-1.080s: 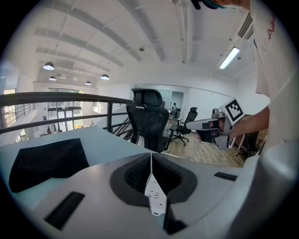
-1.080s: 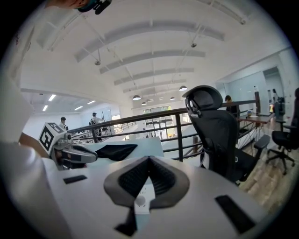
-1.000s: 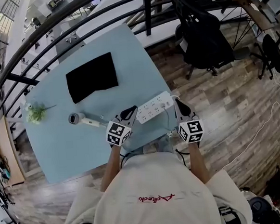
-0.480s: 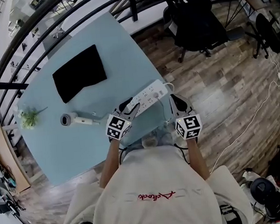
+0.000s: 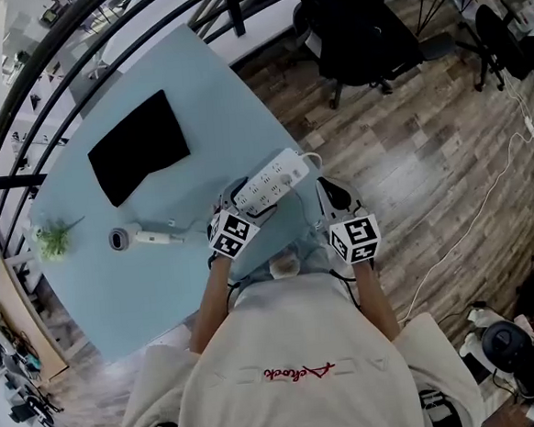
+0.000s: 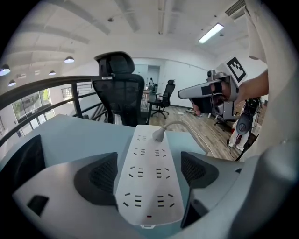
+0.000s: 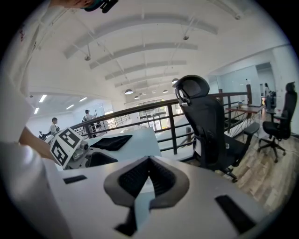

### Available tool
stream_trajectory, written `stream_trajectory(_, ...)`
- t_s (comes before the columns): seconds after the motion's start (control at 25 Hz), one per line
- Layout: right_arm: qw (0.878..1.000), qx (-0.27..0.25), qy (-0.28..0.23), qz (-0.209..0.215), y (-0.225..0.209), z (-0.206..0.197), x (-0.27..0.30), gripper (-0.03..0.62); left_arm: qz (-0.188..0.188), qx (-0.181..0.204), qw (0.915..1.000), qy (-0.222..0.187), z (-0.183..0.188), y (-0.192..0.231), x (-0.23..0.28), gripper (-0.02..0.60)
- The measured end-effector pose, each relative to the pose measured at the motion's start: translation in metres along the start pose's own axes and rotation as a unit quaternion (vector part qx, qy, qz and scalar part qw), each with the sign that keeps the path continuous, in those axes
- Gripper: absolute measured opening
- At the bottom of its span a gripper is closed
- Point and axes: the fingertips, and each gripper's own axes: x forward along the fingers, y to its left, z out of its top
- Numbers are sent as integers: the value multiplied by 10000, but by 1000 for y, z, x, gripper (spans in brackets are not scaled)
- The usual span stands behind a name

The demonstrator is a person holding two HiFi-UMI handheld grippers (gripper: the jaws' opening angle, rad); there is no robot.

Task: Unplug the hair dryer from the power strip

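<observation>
The white power strip lies near the table's front right edge. In the left gripper view its near end sits between the pads of my left gripper, whose jaws have just been opening and stand wide on either side of it. A white cable leaves the strip's far end. The hair dryer lies on the table to the left, apart from the strip. My right gripper hovers off the table's right edge, shut with nothing in it.
A black cloth lies on the light blue table, with a small green plant at its left edge. A black office chair stands on the wood floor beyond. A dark railing runs behind the table.
My left gripper has come down over the near end of the power strip and its jaws have opened around it. The right gripper has barely shifted.
</observation>
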Motion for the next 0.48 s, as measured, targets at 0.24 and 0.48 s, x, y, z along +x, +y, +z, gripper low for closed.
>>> stream_trajectory(0.24, 10000, 37, 23, -8, -4, -3, -2, 17, -229, 259, 9985, 416, -9, -6, 17, 431)
stream_trajectory(0.48, 10000, 36, 50, 54, -1, -6, 1, 17, -146, 600, 9941, 888, -17, -1, 29, 437)
